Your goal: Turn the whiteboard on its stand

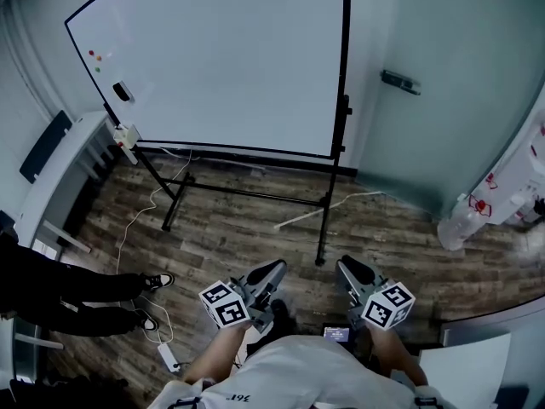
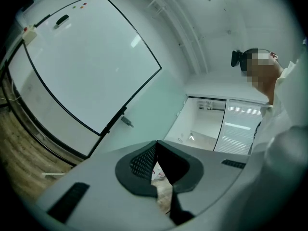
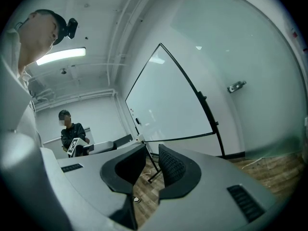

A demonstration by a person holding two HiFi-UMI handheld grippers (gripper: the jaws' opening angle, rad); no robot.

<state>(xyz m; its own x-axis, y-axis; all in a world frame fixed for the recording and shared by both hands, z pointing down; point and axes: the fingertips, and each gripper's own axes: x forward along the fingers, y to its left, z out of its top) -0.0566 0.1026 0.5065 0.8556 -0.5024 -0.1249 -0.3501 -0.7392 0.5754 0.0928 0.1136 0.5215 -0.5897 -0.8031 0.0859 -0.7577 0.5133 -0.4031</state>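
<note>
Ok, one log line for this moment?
whiteboard: untouched, ahead | left gripper: shut, empty | right gripper: open, empty | task: not started

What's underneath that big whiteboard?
Under the whiteboard you can see its black stand with spread legs, white cords and the wooden floor. The board covers the part of the wall behind it.

Right gripper [image 3: 152, 149] jaws apart, empty; whiteboard [image 3: 168, 105] ahead on stand [image 3: 210, 114].
</note>
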